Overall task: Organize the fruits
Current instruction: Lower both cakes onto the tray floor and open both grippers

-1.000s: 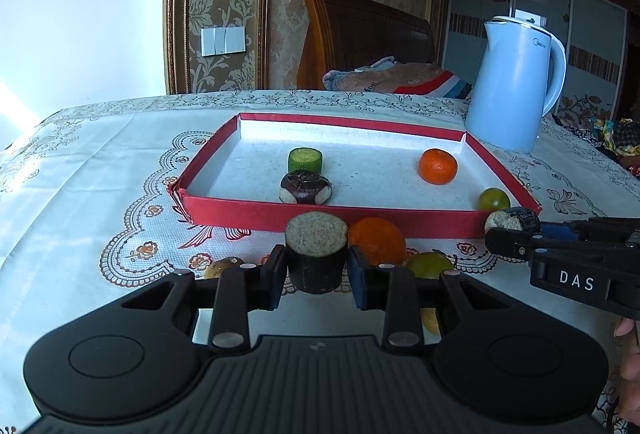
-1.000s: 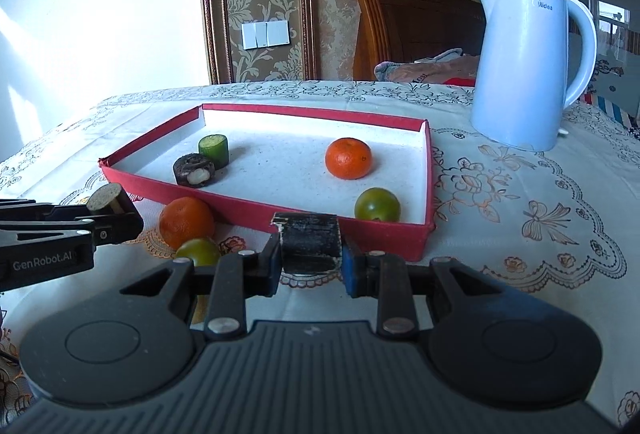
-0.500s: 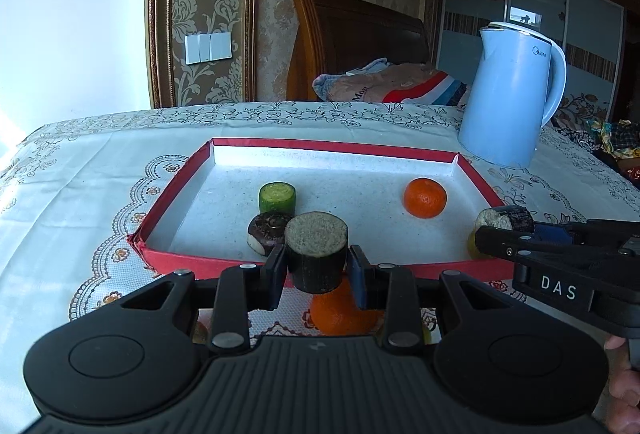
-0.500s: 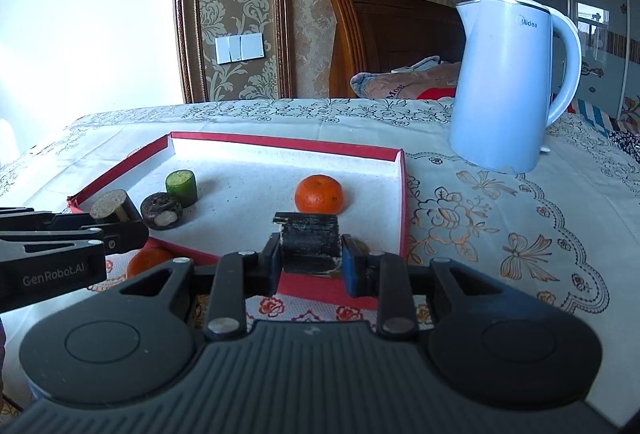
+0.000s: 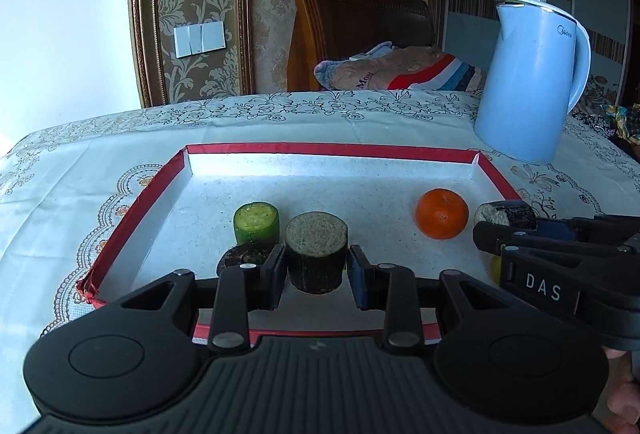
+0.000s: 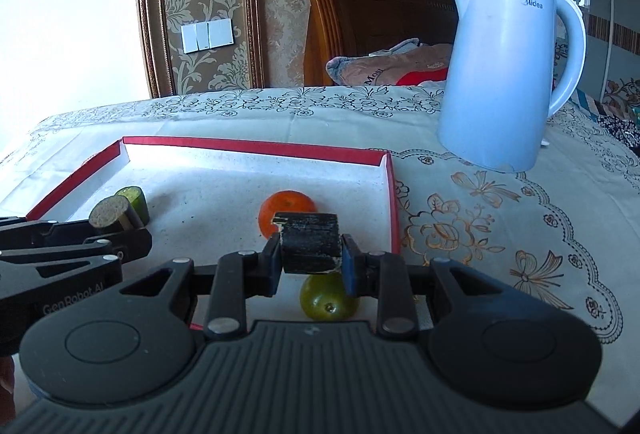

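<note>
- Holding a dark-skinned cut stub (image 5: pixel 316 254) upright in my left gripper (image 5: pixel 317 270), jaws clamped on its sides, pale cut face up, above the near part of the red tray (image 5: pixel 132 209).
- My right gripper (image 6: pixel 311 260) has its jaws closed on a second dark stub (image 6: pixel 310 242), lying sideways between the pads, above the tray's right near corner.
- Inside the tray I see a green cut piece (image 5: pixel 256 222) standing on end, and just in front of it a dark round piece (image 5: pixel 244 258), partly hidden behind my left finger.
- An orange mandarin (image 5: pixel 442 213) sits in the tray's right half, directly behind the right gripper's load in the right wrist view.
- A green citrus (image 6: pixel 328 294) lies right under the right jaws, on the tray floor.
- Beyond the tray's far right corner a pale blue kettle (image 6: pixel 500 81) stands on the desk (image 6: pixel 500 234) with its patterned cloth, well apart from both grippers.
- The two grippers are side by side, near each other but not touching.
- Behind the desk: a wooden headboard (image 5: pixel 360 25) and a folded blanket (image 5: pixel 400 71).
</note>
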